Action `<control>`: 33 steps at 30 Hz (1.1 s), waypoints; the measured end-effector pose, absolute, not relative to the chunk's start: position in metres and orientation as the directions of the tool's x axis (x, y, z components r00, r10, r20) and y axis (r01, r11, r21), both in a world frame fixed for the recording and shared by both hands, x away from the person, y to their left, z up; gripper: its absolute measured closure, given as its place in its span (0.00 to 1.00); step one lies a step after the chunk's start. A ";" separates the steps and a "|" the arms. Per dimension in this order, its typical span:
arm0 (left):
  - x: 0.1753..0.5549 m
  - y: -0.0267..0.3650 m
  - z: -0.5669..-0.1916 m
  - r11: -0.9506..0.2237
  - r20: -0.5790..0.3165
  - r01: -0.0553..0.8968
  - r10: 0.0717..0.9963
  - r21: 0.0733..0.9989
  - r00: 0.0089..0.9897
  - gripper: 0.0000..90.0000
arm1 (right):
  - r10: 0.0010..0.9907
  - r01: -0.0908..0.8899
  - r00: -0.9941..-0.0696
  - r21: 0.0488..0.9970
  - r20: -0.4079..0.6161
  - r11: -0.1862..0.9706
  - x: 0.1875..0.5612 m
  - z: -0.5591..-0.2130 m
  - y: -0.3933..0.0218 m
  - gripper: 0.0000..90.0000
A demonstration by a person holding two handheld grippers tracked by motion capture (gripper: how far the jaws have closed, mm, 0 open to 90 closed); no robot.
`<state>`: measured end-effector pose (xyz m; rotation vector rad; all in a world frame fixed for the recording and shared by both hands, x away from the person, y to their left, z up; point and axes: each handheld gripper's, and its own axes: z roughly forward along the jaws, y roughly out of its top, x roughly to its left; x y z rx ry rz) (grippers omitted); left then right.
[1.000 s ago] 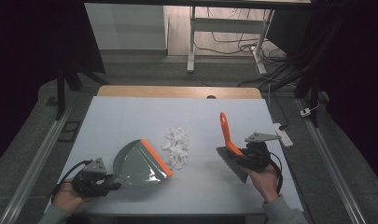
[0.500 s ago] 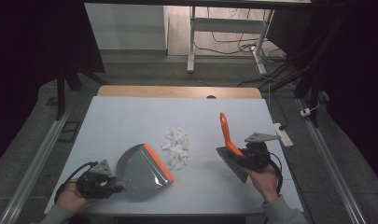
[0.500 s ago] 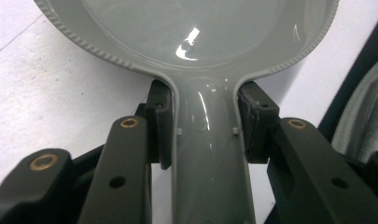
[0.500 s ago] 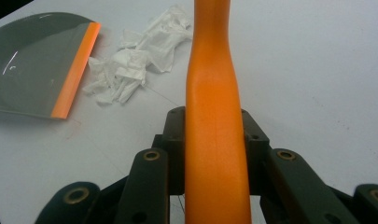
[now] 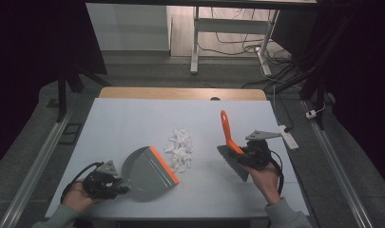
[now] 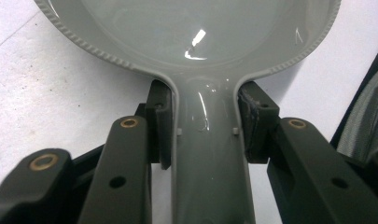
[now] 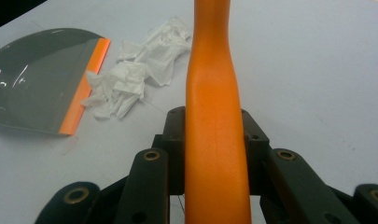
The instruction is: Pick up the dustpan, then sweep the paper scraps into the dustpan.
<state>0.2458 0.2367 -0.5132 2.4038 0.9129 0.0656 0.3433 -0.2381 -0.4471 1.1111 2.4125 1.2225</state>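
Note:
A grey dustpan [image 5: 145, 168] with an orange lip lies on the white table [image 5: 133, 123] at the front left. My left gripper [image 5: 115, 184] is shut on the dustpan's handle [image 6: 206, 140], pads pressing both sides. A pile of crumpled white paper [image 5: 179, 148] sits just beyond the orange lip. To its right, my right gripper [image 5: 241, 153] is shut on the orange handle [image 7: 213, 116] of a hand brush [image 5: 230, 149], whose dark bristles point down toward the table. In the right gripper view the paper [image 7: 130, 79] and dustpan [image 7: 37, 84] lie to the left of the handle.
A white power strip [image 5: 289, 137] lies near the table's right edge. Beyond the far wooden edge stand a desk frame [image 5: 195, 42] and cables on the floor. Metal rails run along both sides of the table.
The dustpan has settled flatter and slid slightly toward the front with my left gripper. The brush and right gripper have stayed in place.

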 end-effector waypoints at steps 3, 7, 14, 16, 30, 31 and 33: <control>0.246 0.237 -0.513 -0.611 -0.148 0.597 0.624 0.520 0.767 0.68 | 0.710 0.530 -0.692 0.762 0.134 0.372 0.348 -0.447 -0.234 0.78; 0.247 0.237 -0.514 -0.608 -0.157 0.601 0.623 0.519 0.766 0.68 | 0.707 0.529 -0.695 0.761 0.134 0.375 0.358 -0.446 -0.227 0.78; 0.247 0.237 -0.513 -0.610 -0.152 0.598 0.623 0.520 0.767 0.68 | 0.695 0.526 -0.703 0.769 0.152 0.364 0.380 -0.442 -0.211 0.78; 0.247 0.237 -0.513 -0.610 -0.153 0.597 0.621 0.521 0.768 0.68 | 0.688 0.519 -0.710 0.771 0.149 0.369 0.385 -0.439 -0.204 0.78; 0.247 0.236 -0.514 -0.608 -0.155 0.598 0.622 0.522 0.767 0.68 | 0.688 0.520 -0.709 0.777 0.159 0.356 0.420 -0.437 -0.176 0.78; 0.247 0.236 -0.514 -0.609 -0.153 0.598 0.622 0.521 0.768 0.68 | 0.687 0.522 -0.708 0.777 0.164 0.352 0.422 -0.438 -0.176 0.78; 0.248 0.236 -0.514 -0.609 -0.154 0.598 0.622 0.522 0.768 0.68 | 0.693 0.526 -0.702 0.776 0.163 0.350 0.426 -0.438 -0.174 0.78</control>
